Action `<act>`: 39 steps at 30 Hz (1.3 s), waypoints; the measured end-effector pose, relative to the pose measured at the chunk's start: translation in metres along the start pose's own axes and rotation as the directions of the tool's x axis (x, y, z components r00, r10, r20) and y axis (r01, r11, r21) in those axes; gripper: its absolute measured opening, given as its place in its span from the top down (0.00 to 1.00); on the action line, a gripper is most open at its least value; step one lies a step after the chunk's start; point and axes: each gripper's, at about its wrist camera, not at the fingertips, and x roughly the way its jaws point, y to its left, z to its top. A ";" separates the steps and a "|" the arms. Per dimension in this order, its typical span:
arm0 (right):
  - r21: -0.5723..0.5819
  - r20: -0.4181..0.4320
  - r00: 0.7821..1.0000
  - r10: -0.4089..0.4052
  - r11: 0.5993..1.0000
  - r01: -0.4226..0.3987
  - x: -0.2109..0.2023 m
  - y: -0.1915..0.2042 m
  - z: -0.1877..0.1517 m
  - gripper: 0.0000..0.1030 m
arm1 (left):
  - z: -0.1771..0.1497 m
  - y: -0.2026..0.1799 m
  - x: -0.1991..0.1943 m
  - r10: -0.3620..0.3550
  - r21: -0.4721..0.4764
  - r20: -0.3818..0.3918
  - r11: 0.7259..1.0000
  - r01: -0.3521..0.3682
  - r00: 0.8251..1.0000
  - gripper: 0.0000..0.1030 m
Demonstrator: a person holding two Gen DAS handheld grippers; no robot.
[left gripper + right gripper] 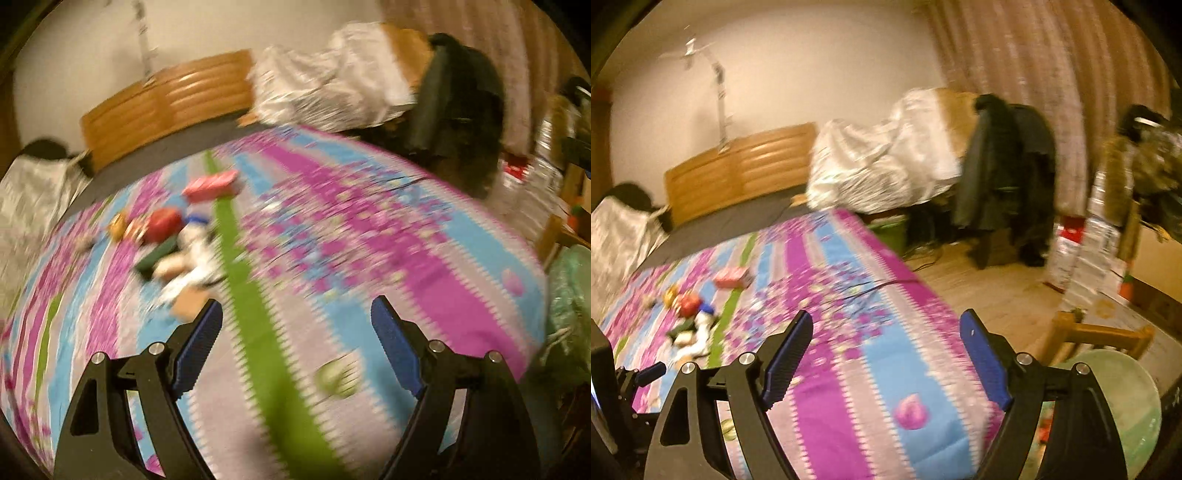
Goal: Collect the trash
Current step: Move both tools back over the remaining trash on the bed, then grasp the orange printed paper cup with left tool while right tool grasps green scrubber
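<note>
A small heap of trash (173, 240) lies on the bedspread (369, 240), which is striped pink, blue and green: a pink box (210, 184), a red round piece (164, 223), a yellow wrapper, a dark green piece and white crumpled bits. The right wrist view shows the same trash heap (692, 317) at far left, with the pink box (731, 277) behind it. My left gripper (295, 325) hangs open over the bedspread, with the heap ahead and to its left. My right gripper (886, 336) is open over the bed's right edge, nothing between its fingers. Both views are blurred.
A wooden headboard (166, 107) and white bundled bedding (332, 81) stand behind the bed. A dark coat (1008, 166) hangs over a chair on the wooden floor to the right. A pale green bag (1126, 413) sits at the bed's right corner, next to a wooden stool (1089, 332).
</note>
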 end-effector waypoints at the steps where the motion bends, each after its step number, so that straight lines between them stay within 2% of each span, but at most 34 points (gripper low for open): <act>1: -0.021 -0.010 1.000 0.015 1.000 -0.015 0.004 0.011 0.000 0.20 | -0.008 0.015 0.003 0.023 -0.031 -0.025 0.999 -0.024 0.999 0.23; 7: -0.099 -0.083 0.990 0.112 0.988 -0.120 0.032 0.071 -0.006 0.20 | -0.043 0.082 0.008 0.116 -0.168 -0.110 0.977 -0.134 0.987 0.23; 12: -0.153 -0.147 0.973 0.178 0.968 -0.200 0.049 0.116 -0.016 0.20 | -0.072 0.133 0.004 0.186 -0.264 -0.169 0.938 -0.226 0.968 0.23; 20: -0.189 -0.239 0.931 0.277 0.927 -0.325 0.073 0.178 -0.026 0.20 | -0.099 0.196 -0.006 0.264 -0.389 -0.225 0.858 -0.335 0.938 0.23; 26: -0.210 -0.308 0.894 0.324 0.894 -0.396 0.085 0.213 -0.037 0.20 | -0.099 0.229 -0.004 0.292 -0.445 -0.238 0.815 -0.371 0.926 0.23; 29: -0.190 -0.347 0.868 0.354 0.880 -0.435 0.094 0.225 -0.043 0.20 | -0.094 0.244 0.004 0.279 -0.468 -0.243 0.805 -0.364 0.929 0.23; 30: -0.168 -0.365 0.849 0.382 0.870 -0.463 0.100 0.232 -0.043 0.20 | -0.089 0.251 0.009 0.260 -0.485 -0.242 0.802 -0.349 0.935 0.23; 33: -0.132 -0.387 0.812 0.437 0.845 -0.518 0.116 0.253 -0.036 0.20 | -0.067 0.270 0.026 0.219 -0.508 -0.232 0.804 -0.310 0.948 0.23; 36: -0.063 -0.387 0.772 0.505 0.821 -0.568 0.128 0.273 -0.022 0.20 | -0.022 0.295 0.054 0.172 -0.556 -0.189 0.793 -0.249 0.967 0.23; 39: -0.021 -0.388 0.750 0.536 0.808 -0.589 0.133 0.283 -0.015 0.20 | 0.029 0.317 0.099 0.090 -0.608 -0.157 0.776 -0.168 0.983 0.23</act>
